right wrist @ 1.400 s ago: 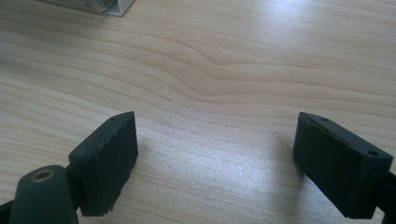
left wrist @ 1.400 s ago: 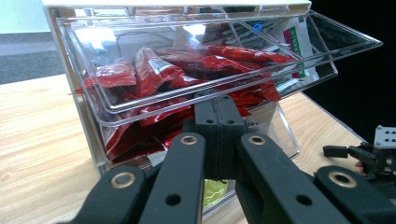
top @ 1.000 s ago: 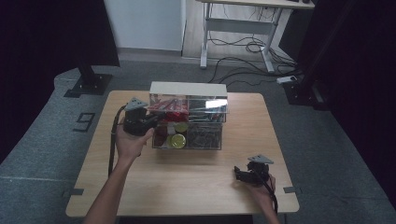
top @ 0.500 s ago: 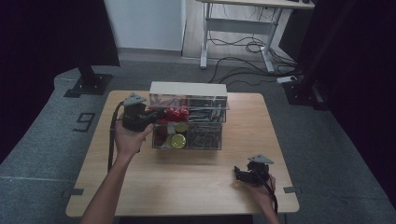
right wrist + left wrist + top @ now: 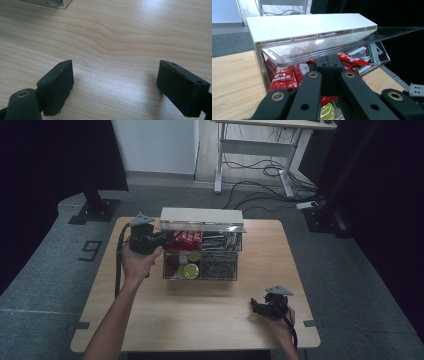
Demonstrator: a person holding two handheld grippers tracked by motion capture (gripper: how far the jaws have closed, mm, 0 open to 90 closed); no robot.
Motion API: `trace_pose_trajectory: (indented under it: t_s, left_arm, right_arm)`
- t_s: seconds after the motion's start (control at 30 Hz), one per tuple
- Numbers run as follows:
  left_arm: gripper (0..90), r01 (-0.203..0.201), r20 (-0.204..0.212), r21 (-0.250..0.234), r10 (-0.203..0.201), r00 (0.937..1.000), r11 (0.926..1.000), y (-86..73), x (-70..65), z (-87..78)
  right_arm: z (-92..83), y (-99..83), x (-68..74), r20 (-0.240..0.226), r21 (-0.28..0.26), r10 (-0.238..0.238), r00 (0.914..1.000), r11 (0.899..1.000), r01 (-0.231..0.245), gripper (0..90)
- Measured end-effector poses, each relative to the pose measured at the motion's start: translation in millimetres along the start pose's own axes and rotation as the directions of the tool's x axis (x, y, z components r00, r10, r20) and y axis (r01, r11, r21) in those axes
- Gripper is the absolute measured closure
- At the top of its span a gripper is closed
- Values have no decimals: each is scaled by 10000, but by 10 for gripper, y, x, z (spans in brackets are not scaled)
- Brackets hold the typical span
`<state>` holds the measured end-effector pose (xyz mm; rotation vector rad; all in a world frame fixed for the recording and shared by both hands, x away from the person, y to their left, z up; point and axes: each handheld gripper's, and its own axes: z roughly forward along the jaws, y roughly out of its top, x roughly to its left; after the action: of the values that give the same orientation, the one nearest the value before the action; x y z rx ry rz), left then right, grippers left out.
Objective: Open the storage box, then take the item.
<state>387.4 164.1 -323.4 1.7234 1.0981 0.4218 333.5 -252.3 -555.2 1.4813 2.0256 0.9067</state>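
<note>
A clear plastic box [image 5: 223, 265] with a white top [image 5: 200, 215] stands at the back middle of the wooden table [image 5: 200, 315]. It holds red snack packets [image 5: 187, 239] and a round green-lidded tub [image 5: 190, 270]. My left gripper [image 5: 162, 239] is at the box's left end, held by a hand. In the left gripper view its jaws [image 5: 328, 65] are shut together, with the tips just under the raised clear lid flap [image 5: 317, 47] and next to the red packets [image 5: 282, 77]. My right gripper [image 5: 255, 306] rests open on bare wood [image 5: 115, 72] at the front right, with nothing between its jaws.
Behind the table a metal desk frame [image 5: 255, 150] stands over loose cables [image 5: 260, 172]. A black stand base [image 5: 92, 210] sits on the floor at the back left. A "9" mark [image 5: 90, 251] lies on the floor left of the table.
My left gripper has shifted slightly left and back along the box's left end. The right gripper has not moved.
</note>
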Motion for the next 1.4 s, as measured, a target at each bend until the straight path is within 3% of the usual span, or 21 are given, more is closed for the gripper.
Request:
trace_pose_trajectory:
  t_s: [0.87,0.97,1.07,1.17,1.4]
  left_arm:
    - [900,-102,31,25,102,9999,9999,89,-41,37]
    - [900,-110,139,22,110,9998,9999,92,-55,38]
    - [900,-163,177,18,163,9997,9999,98,-68,40]
    - [900,-211,202,44,210,9996,9998,107,-70,45]
    - [900,-245,199,76,243,9995,9997,114,-71,61]
  right_arm:
    - [-8,-3,6,-36,-74,-92,10000,9999,92,173]
    - [-31,-14,27,104,-300,-252,9996,9992,255,214]
    - [-92,20,39,-65,-669,-133,9999,9977,128,243]
    - [-203,99,52,-214,-1301,-67,9997,9915,38,276]
    - [-425,293,115,-671,-2133,-80,9977,9770,-65,319]
